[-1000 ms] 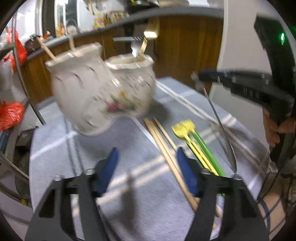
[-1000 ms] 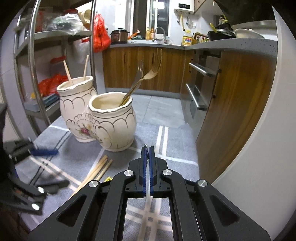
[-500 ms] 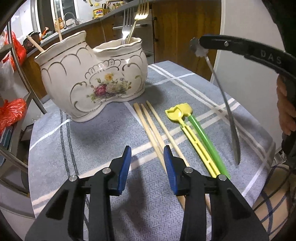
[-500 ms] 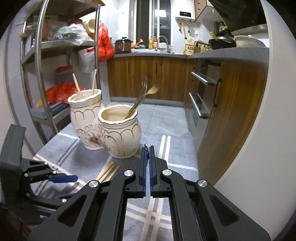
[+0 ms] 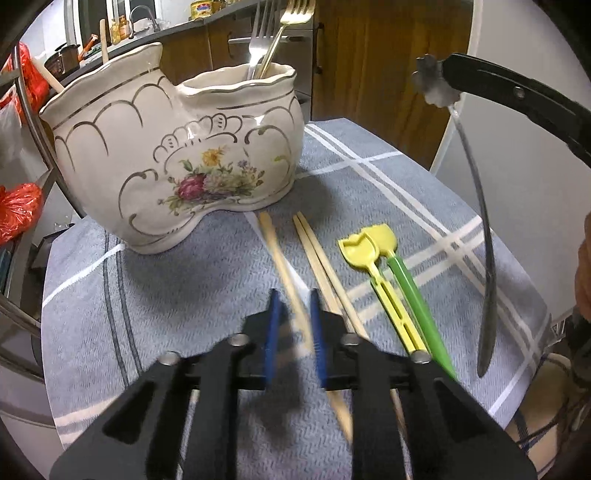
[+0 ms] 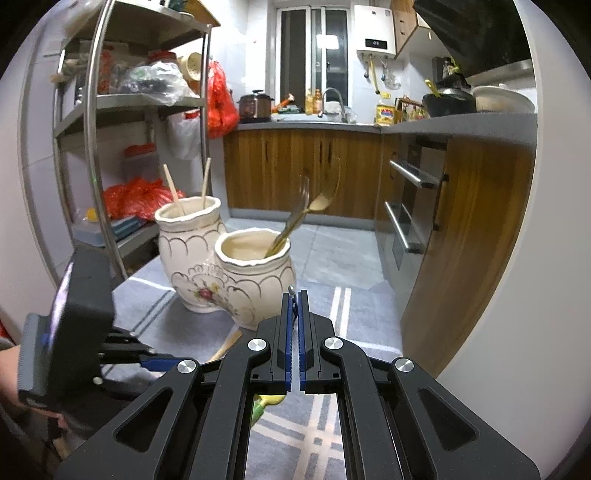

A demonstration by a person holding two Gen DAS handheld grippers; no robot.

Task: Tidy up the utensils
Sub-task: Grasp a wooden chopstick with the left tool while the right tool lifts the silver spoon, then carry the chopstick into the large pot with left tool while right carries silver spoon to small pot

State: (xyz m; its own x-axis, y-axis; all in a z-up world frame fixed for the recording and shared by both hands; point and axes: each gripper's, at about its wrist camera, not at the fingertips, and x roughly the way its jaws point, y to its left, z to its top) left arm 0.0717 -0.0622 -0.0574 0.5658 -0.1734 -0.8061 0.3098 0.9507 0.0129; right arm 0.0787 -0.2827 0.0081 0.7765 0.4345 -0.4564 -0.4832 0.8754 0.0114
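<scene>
A white floral ceramic holder (image 5: pixel 177 166) with two pots stands on the grey cloth; it also shows in the right wrist view (image 6: pixel 229 273). Two forks (image 5: pixel 273 33) stand in one pot, chopsticks (image 6: pixel 184 188) in the other. My left gripper (image 5: pixel 293 325) has narrow jaws around one blurred wooden chopstick (image 5: pixel 284 273); contact is unclear. Two more chopsticks (image 5: pixel 321 258), a yellow utensil (image 5: pixel 376 273) and a green one (image 5: pixel 413 295) lie beside it. My right gripper (image 6: pixel 294 306) is shut on a metal spoon (image 5: pixel 476 206) by its handle end, hanging bowl down above the table's right side.
The grey striped cloth (image 5: pixel 192 295) covers a small table. A metal shelf rack (image 6: pixel 92 122) with bags stands at the left. Wooden kitchen cabinets (image 6: pixel 295 173) and an oven front (image 6: pixel 413 206) are behind. The table edge is close at the right.
My left gripper has moved forward and its jaws have narrowed around one chopstick, which now looks blurred and shifted. The right gripper has risen a little with the spoon.
</scene>
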